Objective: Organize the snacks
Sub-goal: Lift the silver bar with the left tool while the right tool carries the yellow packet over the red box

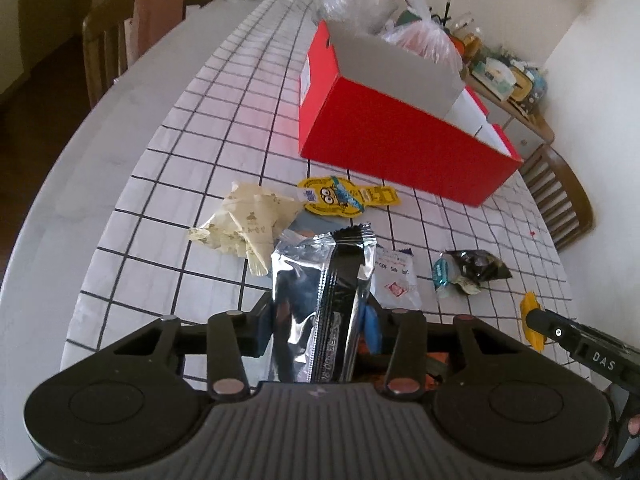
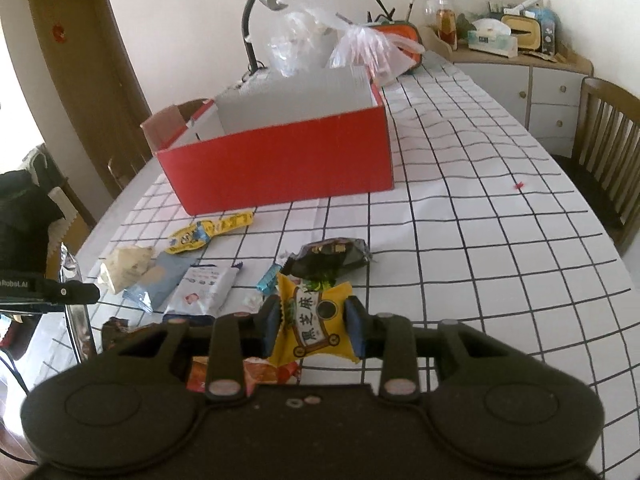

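Snacks (image 2: pixel 200 288) lie loose near the red box (image 2: pixel 280 164); left claw (image 1: pixel 320 320) grips a silver packet (image 1: pixel 304 304), right claw (image 2: pixel 314 326) a yellow one (image 2: pixel 316 320).

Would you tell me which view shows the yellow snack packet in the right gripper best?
The right wrist view: the yellow snack packet faces the camera, label readable. The left wrist view shows only its edge.

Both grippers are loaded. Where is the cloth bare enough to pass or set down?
Bare cloth lies right of the red box, out to the chair, and in front of the dark packet. The loose snacks, minion packet to white pouch, crowd the near left.
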`<state>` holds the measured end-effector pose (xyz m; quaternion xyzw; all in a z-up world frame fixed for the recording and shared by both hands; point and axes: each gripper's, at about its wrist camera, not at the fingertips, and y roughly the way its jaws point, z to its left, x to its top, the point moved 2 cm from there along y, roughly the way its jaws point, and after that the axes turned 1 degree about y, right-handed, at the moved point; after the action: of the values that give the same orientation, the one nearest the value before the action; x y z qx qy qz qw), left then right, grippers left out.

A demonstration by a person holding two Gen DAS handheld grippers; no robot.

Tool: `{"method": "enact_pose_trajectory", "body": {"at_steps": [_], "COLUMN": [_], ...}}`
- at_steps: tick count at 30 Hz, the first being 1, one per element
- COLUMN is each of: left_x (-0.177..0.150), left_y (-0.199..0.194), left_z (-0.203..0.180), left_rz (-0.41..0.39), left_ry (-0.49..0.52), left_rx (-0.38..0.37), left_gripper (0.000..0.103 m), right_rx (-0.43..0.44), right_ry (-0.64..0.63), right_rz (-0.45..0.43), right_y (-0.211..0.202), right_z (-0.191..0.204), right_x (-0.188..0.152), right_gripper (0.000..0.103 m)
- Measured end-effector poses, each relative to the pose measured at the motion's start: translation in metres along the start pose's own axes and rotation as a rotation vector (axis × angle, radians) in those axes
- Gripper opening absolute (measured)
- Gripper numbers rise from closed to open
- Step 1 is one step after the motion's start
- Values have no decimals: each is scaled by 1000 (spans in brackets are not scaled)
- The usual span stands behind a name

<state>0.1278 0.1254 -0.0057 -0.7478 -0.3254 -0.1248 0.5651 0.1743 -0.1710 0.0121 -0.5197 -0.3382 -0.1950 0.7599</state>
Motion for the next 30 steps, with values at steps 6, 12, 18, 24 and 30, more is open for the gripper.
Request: {"method": "enact_pose_trajectory", "body": {"at_steps": [6,12,18,24,30], "left_x": [6,32,72,114,152], "left_y": [-30,-51,-61,-62,-36], "left_z": [-18,-51,-83,-110,-123], "left_rz": [-66,-127,-181,-233,-231], "left_ry": [29,81,126,164,188], "left_rx": [24,38,45,63,82], "left_gripper": [43,43,43,43,43], "right_rx": [21,21,0,-27,-66], "right_ry": [-14,-41,-63,-92,-151], "right_rz": [-49,-106,-166,-199,-160], "right_y": [-19,-30,-34,-21,21], "right_z": [0,1,2,4,12], "right_x": [16,48,93,138,170], "right_gripper": [33,33,34,34,34]}}
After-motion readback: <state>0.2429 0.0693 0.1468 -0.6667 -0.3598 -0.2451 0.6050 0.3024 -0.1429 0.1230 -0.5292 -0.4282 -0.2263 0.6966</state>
